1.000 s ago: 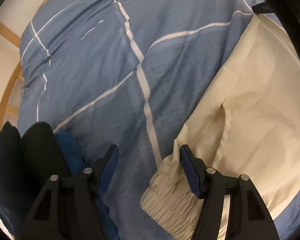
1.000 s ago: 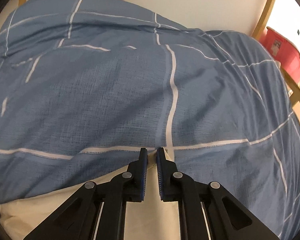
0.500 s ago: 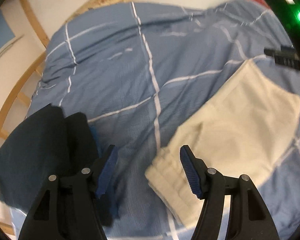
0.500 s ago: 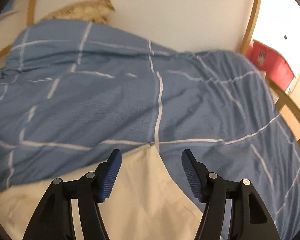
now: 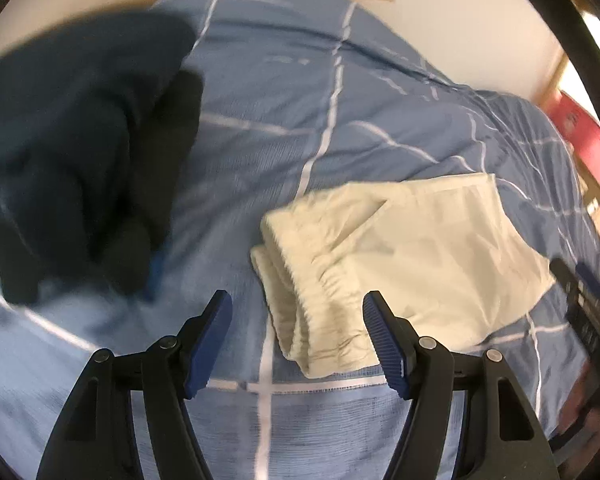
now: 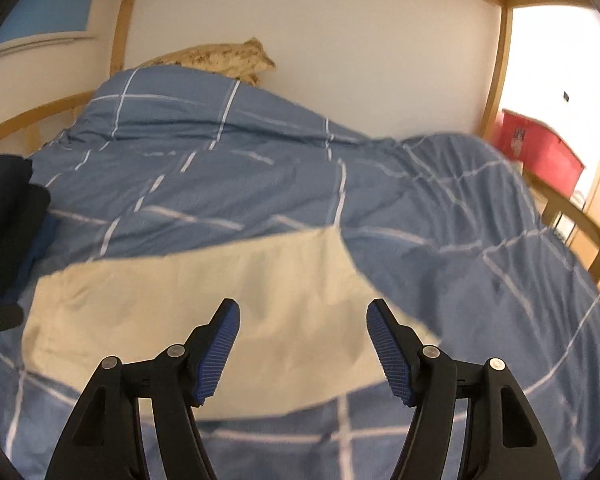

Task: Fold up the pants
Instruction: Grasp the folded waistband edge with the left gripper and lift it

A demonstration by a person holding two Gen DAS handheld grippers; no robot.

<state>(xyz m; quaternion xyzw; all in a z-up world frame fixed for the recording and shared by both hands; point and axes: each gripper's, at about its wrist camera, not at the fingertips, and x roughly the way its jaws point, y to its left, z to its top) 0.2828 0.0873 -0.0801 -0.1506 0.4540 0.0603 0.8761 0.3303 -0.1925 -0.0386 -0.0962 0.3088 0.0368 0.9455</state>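
Observation:
Cream pants (image 5: pixel 404 248) lie folded into a compact rectangle on the blue checked duvet (image 5: pixel 284 120), elastic waistband toward me. My left gripper (image 5: pixel 298 336) is open and empty, raised just in front of the waistband. In the right wrist view the pants (image 6: pixel 204 312) lie flat below my right gripper (image 6: pixel 303 344), which is open, empty and lifted clear of the cloth. The right gripper also shows in the left wrist view (image 5: pixel 580 292) at the pants' right edge.
A pile of dark clothes (image 5: pixel 72 152) lies at the left of the duvet, also in the right wrist view (image 6: pixel 8 216). A tan pillow (image 6: pixel 220 58) rests against the white wall. A wooden bed frame (image 6: pixel 572 216) and red box (image 6: pixel 540 156) are at the right.
My right gripper opened and let go of the pants, then both grippers drew back and up. The pants now lie folded on the duvet.

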